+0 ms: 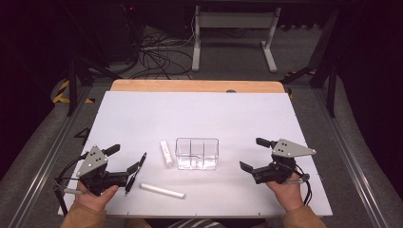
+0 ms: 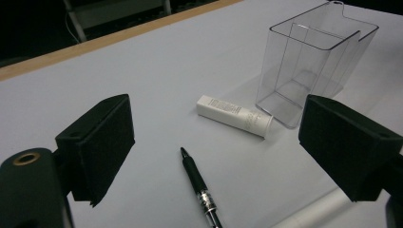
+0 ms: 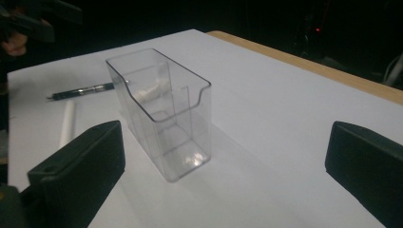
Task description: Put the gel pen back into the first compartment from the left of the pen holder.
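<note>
Nothing is put away yet: the clear holder (image 1: 197, 154) stands empty at the middle. The black pen (image 1: 136, 172), small tube (image 1: 166, 152) and white stick (image 1: 162, 191) lie left of it. The left gripper (image 1: 124, 160), jaws spread, is nearest the pen; the right gripper (image 1: 255, 154) is spread and holds nothing.

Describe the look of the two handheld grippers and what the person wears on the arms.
Both the left gripper and right gripper are black, each with two blocky jaws, a grey three-cornered plate with dark dots on top, and a trailing black cable. The sleeves are tan.
</note>
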